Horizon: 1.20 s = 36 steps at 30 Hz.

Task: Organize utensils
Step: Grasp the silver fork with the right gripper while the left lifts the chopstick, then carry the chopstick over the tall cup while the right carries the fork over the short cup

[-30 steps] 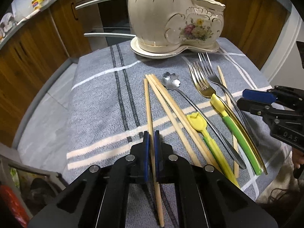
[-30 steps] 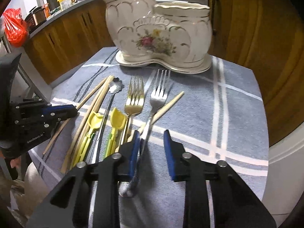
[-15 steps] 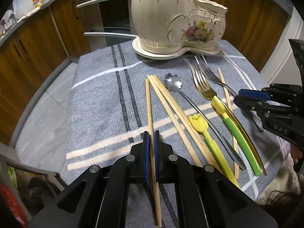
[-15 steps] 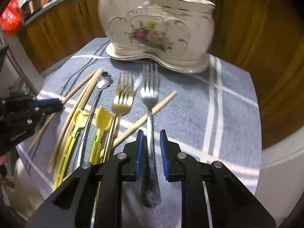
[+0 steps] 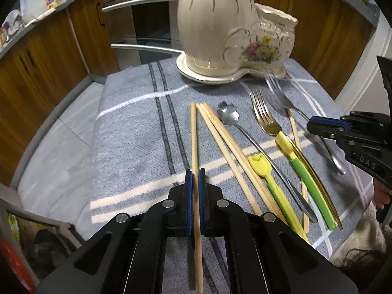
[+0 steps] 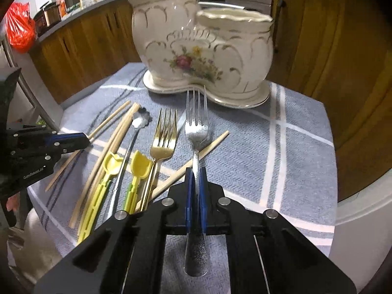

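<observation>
Lengthwise, each held utensil runs along its gripper's fingers toward the far ceramic holder (image 6: 203, 56): left gripper (image 5: 195, 178) clamps a chopstick (image 5: 194, 132); right gripper (image 6: 196, 178), jaws just closed, pinches the silver fork (image 6: 196, 127), nearer the holder.

Wooden cabinets (image 5: 36, 78), oven (image 5: 147, 24), red bag (image 6: 19, 31).

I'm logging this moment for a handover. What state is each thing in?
Left tool: shut on a chopstick.
Right tool: just closed on the silver fork.
Gold fork: lying on the cloth.
Flower spoon: lying flat.
Ceramic holder: upright, no utensils seen inside.
</observation>
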Each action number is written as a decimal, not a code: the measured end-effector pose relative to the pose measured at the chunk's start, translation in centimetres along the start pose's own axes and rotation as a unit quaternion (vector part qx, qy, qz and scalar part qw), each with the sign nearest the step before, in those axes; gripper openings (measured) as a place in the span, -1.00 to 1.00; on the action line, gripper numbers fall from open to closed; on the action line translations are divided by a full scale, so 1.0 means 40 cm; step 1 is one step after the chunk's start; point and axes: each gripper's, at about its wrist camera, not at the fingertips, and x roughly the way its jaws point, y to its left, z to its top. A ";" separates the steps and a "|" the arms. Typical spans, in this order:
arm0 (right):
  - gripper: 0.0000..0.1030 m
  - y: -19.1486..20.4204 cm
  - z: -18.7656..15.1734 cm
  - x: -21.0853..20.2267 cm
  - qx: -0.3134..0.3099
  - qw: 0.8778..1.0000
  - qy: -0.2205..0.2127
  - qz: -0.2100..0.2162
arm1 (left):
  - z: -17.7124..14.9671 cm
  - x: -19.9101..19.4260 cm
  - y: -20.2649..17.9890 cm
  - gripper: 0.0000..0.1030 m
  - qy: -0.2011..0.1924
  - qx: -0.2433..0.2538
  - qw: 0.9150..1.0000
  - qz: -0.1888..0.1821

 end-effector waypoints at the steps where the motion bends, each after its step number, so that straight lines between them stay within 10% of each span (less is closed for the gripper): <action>1: -0.89 -0.004 -0.002 -0.012 0.002 1.000 -0.006 0.003 | 0.002 -0.010 0.004 -0.90 -0.007 -0.003 1.000 -0.001; 19: -0.89 -0.009 0.090 -0.208 0.005 0.984 -0.173 0.032 | 0.088 -0.254 0.014 -0.90 -0.166 -0.017 0.985 -0.045; 36: -0.89 -0.115 0.332 -0.184 0.077 0.950 -0.300 0.035 | 0.399 -0.241 0.025 -0.90 -0.301 -0.058 0.944 -0.124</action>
